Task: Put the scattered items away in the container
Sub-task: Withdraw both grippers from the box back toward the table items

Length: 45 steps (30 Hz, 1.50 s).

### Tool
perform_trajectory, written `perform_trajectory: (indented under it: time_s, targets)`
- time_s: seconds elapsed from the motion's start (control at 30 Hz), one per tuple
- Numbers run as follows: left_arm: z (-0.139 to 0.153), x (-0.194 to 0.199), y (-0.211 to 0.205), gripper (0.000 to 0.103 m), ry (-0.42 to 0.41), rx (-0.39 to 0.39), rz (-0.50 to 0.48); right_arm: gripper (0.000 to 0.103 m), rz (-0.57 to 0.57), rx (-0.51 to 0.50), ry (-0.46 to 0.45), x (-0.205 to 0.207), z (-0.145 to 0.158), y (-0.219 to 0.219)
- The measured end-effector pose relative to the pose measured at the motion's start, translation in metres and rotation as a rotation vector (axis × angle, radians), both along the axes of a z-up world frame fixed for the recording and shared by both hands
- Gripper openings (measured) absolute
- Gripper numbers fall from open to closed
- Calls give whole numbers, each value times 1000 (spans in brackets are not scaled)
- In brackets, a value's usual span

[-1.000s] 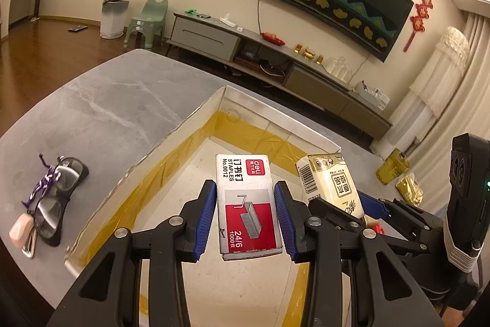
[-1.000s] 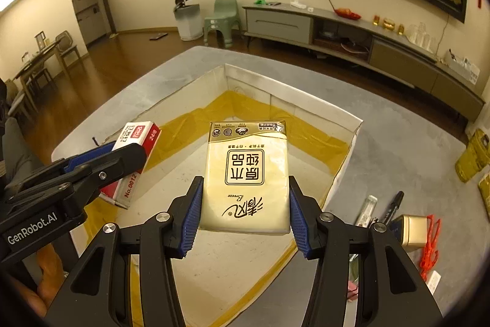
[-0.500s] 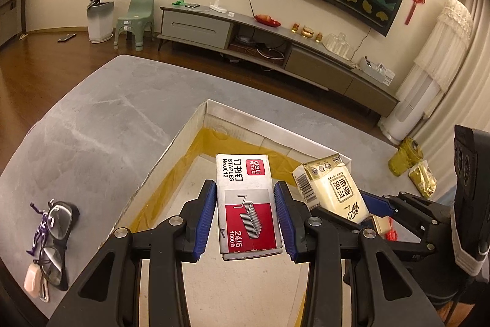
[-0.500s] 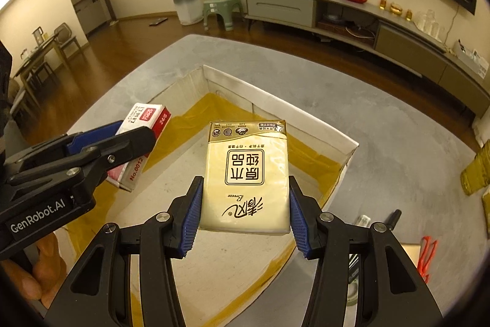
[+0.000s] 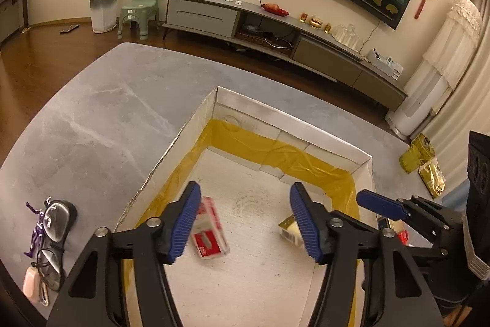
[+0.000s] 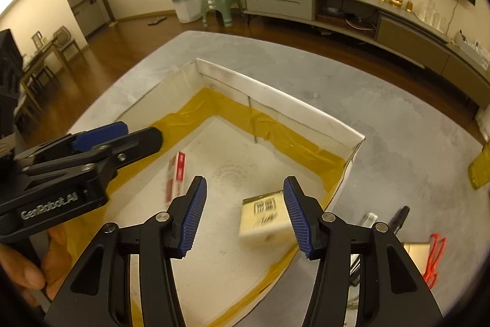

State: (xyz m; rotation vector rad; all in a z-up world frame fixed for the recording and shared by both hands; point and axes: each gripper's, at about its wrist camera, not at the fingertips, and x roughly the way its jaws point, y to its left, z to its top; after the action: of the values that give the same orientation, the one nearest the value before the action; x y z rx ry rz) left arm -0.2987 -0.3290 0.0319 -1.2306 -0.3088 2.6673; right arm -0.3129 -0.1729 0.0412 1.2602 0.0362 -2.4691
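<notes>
One view only: glasses (image 5: 50,238); other, marker (image 6: 399,218)

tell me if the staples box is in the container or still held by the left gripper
In the container. The staples box shows blurred inside the cardboard box, below the left gripper, whose fingers are spread with nothing between them.

Right tool (image 6: 245,216) gapes above tissue pack (image 6: 265,219).

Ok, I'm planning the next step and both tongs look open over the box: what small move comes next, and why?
Probably swing the left tongs out toward the glasses on the table. Both tongs are open: the staple box and tissue pack are already in the box, while the glasses lie outside it on the left.
</notes>
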Motion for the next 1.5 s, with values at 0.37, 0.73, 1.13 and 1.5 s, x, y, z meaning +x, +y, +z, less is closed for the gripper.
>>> perform_trajectory:
  time_s: [0.37, 0.73, 1.13, 1.5]
  targets:
    - [12, 20, 13, 67, 19, -42, -21, 56, 27, -67, 46, 41, 17, 2]
    - [29, 59, 46, 67, 63, -130, -66, 55, 1, -67, 60, 74, 23, 19]
    - [43, 96, 62, 67, 116, -128, -66, 55, -5, -66, 98, 117, 42, 37]
    - [45, 130, 74, 67, 156, -121, -80, 55, -34, -92, 102, 151, 44, 62]
